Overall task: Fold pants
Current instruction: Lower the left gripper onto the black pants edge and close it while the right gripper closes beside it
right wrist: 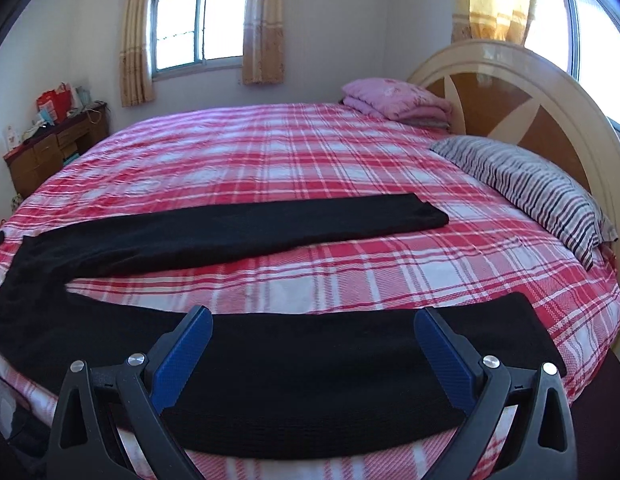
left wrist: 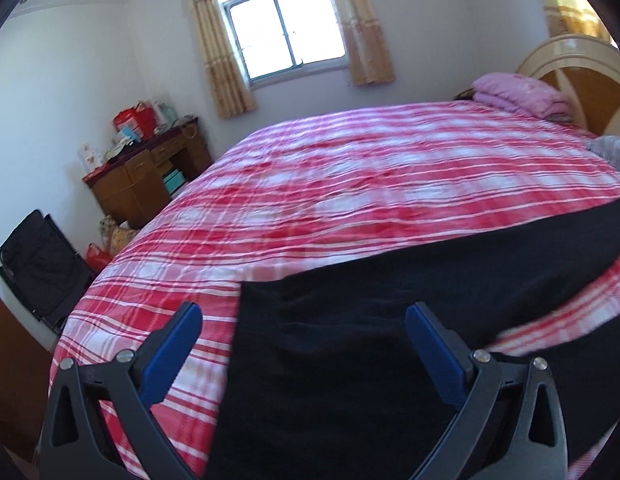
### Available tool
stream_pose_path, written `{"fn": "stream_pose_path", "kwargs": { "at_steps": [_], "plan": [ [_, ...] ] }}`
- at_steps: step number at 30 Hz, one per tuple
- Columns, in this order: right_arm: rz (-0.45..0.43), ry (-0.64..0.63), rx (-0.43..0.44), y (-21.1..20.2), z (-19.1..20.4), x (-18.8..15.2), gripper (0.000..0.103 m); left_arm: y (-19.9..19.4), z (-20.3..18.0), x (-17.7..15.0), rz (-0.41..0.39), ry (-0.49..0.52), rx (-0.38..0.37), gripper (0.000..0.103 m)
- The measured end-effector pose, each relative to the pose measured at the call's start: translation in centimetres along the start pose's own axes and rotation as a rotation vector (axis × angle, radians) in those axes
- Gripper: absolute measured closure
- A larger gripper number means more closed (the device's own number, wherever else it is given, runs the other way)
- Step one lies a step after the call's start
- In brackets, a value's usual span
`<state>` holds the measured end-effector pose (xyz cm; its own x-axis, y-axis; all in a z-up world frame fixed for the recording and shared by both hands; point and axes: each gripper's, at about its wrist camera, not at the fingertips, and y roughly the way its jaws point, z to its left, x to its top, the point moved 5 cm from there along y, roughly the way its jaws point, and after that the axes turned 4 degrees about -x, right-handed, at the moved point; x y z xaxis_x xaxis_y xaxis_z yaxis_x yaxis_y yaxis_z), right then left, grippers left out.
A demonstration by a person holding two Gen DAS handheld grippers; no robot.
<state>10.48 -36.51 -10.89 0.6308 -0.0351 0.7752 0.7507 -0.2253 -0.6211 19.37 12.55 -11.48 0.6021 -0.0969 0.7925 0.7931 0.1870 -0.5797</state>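
Black pants (right wrist: 238, 236) spread flat on the red plaid bedspread (right wrist: 294, 152), legs splayed in a V: far leg stretched toward the headboard (right wrist: 521, 92), near leg along the bed's front edge, waist end away from the headboard. Laid open like this, presumably, so one leg can be brought over the other for the first fold. Not yet folded.

Right gripper (right wrist: 313, 334) hovering over the near leg, toward its cuff end on the headboard side, blue fingers (right wrist: 182, 356) spread wide with nothing between them; placed, most likely, to pinch the cuff and carry it across.

Left gripper (left wrist: 304, 330) at the end far from the headboard, over the waist region, fingers likewise wide apart and empty, the black cloth below it. Contact with the fabric not clear from either view. Positioned, probably, to take the waist corner so both ends lift together.

Striped pillow (right wrist: 529, 196) and folded pink blanket (right wrist: 393, 98) next to the headboard, well apart from the pants.
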Motion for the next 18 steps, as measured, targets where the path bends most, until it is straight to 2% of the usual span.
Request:
{"fn": "stream_pose_path", "kwargs": {
  "at_steps": [2, 4, 5, 7, 8, 9, 11, 13, 17, 18],
  "plan": [
    [0.019, 0.019, 0.001, 1.5, -1.2, 0.8, 0.001, 2.1, 1.9, 0.0, 0.038, -0.013, 0.034, 0.000],
    [0.039, 0.036, 0.042, 2.9, -2.1, 1.7, 0.001, 4.0, 3.6, 0.0, 0.069, -0.034, 0.039, 0.000],
    [0.049, 0.047, 0.059, 3.7, -2.6, 2.3, 0.001, 4.8, 3.9, -0.1, 0.085, -0.040, 0.030, 0.000],
    [0.052, 0.041, 0.060, 4.8, -3.1, 3.2, 0.003, 6.4, 3.9, -0.3, 0.121, -0.052, -0.034, 0.001],
    [0.054, 0.028, 0.058, 5.4, -3.3, 3.7, 0.005, 7.0, 3.8, -0.4, 0.130, -0.054, -0.052, 0.004],
    [0.061, 0.018, 0.051, 6.0, -3.5, 4.1, 0.011, 7.8, 3.5, -0.4, 0.142, -0.053, -0.071, 0.009],
    [0.083, 0.012, 0.044, 7.3, -4.0, 4.6, 0.023, 9.7, 3.5, -0.5, 0.181, -0.051, -0.088, 0.014],
    [0.106, 0.016, 0.048, 8.4, -4.4, 5.0, 0.025, 11.4, 3.6, -0.5, 0.212, -0.058, -0.104, 0.024],
    [0.126, 0.015, 0.020, 10.2, -5.4, 5.4, 0.026, 14.2, 4.5, -0.9, 0.287, -0.087, -0.119, 0.032],
    [0.134, 0.024, 0.018, 10.7, -5.9, 5.6, 0.028, 14.7, 4.6, -1.2, 0.307, -0.097, -0.136, 0.040]
  ]
}}
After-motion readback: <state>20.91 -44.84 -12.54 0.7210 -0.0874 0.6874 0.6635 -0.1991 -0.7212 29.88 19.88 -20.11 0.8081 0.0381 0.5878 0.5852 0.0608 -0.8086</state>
